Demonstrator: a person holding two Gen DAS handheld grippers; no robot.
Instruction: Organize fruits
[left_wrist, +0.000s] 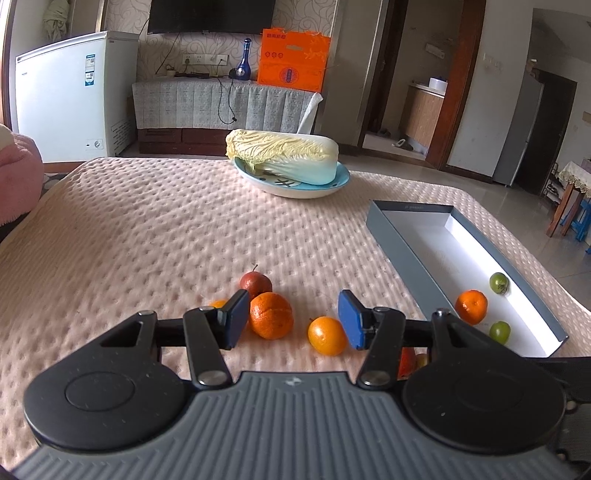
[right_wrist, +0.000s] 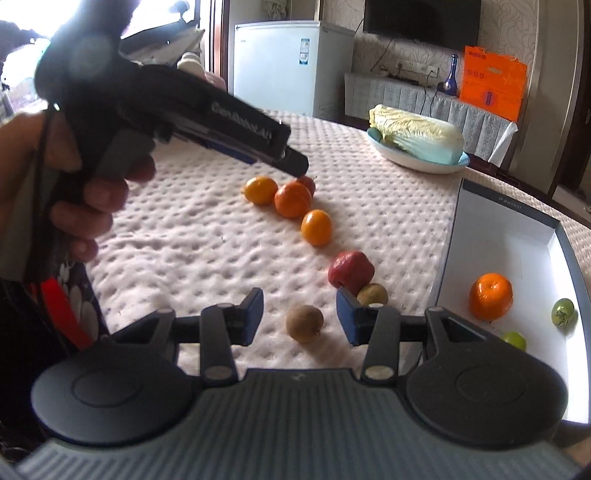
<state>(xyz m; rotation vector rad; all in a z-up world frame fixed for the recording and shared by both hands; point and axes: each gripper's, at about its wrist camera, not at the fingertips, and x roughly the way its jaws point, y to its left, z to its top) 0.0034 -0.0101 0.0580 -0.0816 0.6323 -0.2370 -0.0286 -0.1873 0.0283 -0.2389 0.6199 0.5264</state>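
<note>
My left gripper (left_wrist: 293, 319) is open and empty, low over the quilted table, with a wrinkled orange (left_wrist: 270, 315) and a smooth orange fruit (left_wrist: 327, 335) between its fingers. A dark red fruit (left_wrist: 255, 282) lies behind them. My right gripper (right_wrist: 300, 316) is open and empty, with a brown kiwi (right_wrist: 304, 323) between its fingers. A second kiwi (right_wrist: 373, 294) and a red fruit (right_wrist: 351, 272) lie beside its right finger. A grey box (left_wrist: 402, 243) with a white inside holds an orange (left_wrist: 471, 306) and two green fruits (left_wrist: 499, 283).
A napa cabbage (left_wrist: 284, 157) lies on a blue plate (left_wrist: 295, 190) at the table's far side. The left gripper's body (right_wrist: 177, 110) and the hand holding it fill the upper left of the right wrist view. A white freezer (left_wrist: 70, 92) stands beyond the table.
</note>
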